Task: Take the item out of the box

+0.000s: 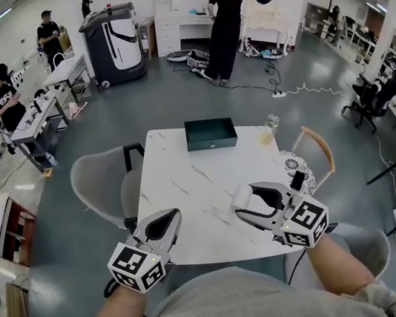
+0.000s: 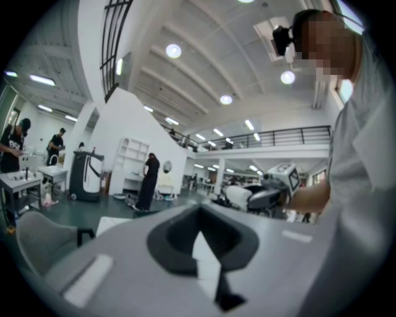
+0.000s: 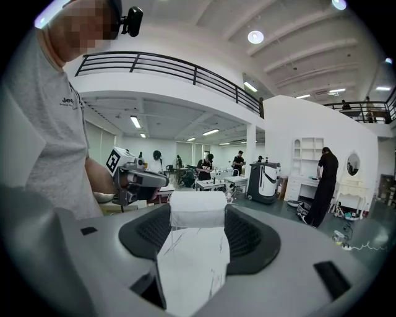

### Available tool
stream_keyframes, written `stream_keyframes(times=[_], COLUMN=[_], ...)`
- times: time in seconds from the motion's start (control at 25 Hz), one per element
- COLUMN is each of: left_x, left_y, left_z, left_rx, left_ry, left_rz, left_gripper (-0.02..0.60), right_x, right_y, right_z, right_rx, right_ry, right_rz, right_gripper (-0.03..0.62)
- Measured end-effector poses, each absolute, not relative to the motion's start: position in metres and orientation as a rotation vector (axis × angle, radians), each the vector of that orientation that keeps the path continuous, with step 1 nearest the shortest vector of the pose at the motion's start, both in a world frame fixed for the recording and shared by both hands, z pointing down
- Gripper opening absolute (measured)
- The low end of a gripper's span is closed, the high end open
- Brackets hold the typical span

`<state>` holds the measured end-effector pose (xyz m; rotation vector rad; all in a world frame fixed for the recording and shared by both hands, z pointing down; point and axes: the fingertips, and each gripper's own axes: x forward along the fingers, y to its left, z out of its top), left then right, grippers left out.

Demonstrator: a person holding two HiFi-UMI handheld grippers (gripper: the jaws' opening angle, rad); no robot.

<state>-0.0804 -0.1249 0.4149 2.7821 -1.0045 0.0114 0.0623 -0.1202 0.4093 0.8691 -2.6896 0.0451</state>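
A dark green open box [image 1: 210, 133] sits at the far edge of the white marble table [image 1: 187, 186]. Its inside looks dark and I cannot make out any item in it. Both grippers hover over the near edge of the table, well short of the box. My left gripper [image 1: 165, 220] [image 2: 198, 213] has its jaws meeting at the tips, with nothing between them. My right gripper [image 1: 244, 197] [image 3: 198, 229] angles toward the far left; its jaws stand apart with bare tabletop showing through the gap.
A drinking glass [image 1: 268, 131] stands right of the box. A light grey chair [image 1: 100, 179] is at the table's left, a wooden-backed chair [image 1: 320, 147] at its right. Several people stand or sit at desks farther off, and a cable runs across the floor beyond the table.
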Motion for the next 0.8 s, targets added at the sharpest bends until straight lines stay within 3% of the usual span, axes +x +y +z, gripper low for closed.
stream_keyframes(times=[0.8], left_x=[-0.0854], left_y=[-0.1222], left_z=[0.4129], left_rx=[2.779], left_ry=[-1.019], left_rz=[0.004], left_gripper=[-0.002], right_x=[0.0617], right_y=[-0.1168], right_z=[0.4044], right_rx=[0.876], right_ry=[-2.690], right_rz=[0.041], right_gripper=[0.262])
